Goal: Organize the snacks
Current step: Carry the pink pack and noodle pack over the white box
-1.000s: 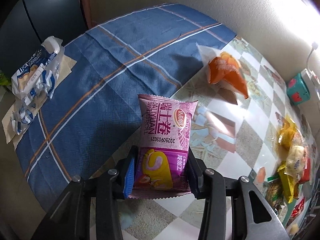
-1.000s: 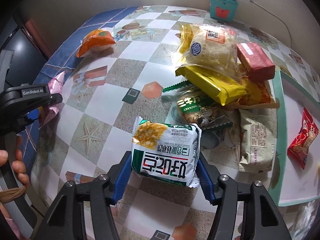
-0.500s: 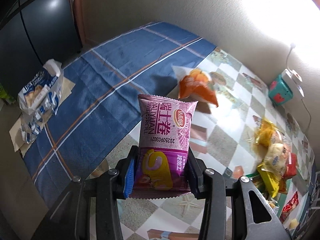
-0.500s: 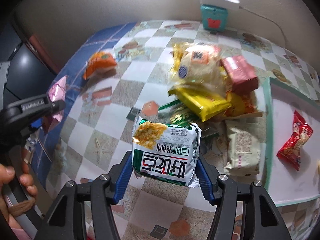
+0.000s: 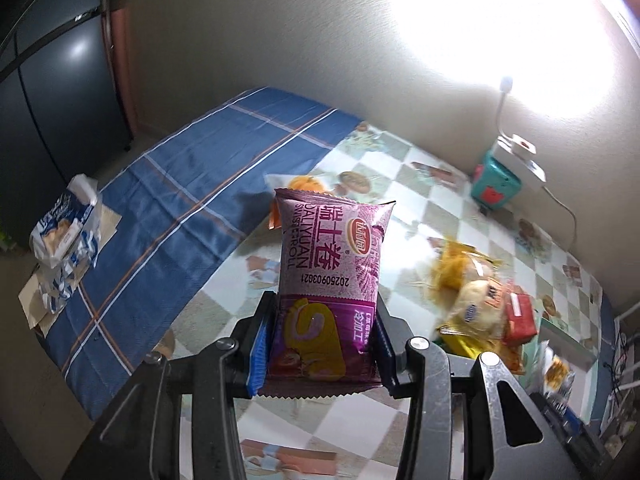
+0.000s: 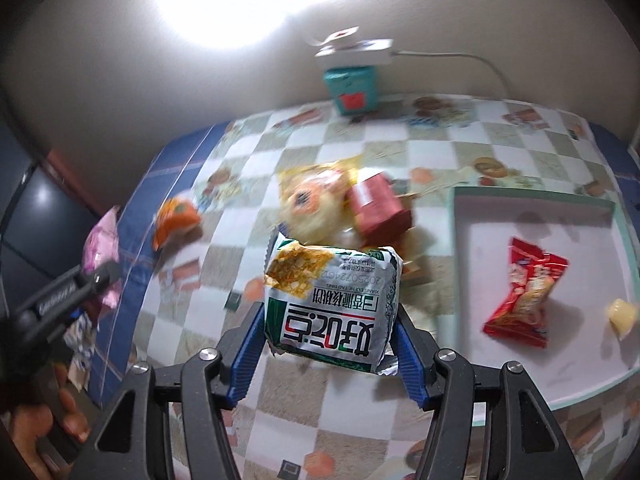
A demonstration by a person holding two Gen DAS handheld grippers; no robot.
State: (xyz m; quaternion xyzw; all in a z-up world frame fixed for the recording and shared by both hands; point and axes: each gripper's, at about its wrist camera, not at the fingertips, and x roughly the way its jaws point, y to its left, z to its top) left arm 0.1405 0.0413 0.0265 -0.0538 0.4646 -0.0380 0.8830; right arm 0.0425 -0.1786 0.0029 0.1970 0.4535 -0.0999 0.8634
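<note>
Both grippers are rising off the tabletop since a second ago, each carrying a snack. The left gripper [image 5: 320, 344] is clamping a purple roll pack [image 5: 330, 280]; the right gripper [image 6: 326, 344] is pinching a green-white pack [image 6: 332, 304] above the pile [image 6: 344, 212]. The tray [image 6: 536, 196] at the right edge is likely the destination, already holding a red pack [image 6: 524, 300].

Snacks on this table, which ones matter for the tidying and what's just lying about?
Job: purple Swiss roll pack in left gripper; green-white pack in right gripper; snack pile; tray.
Lying about: teal box; white charger.
</note>
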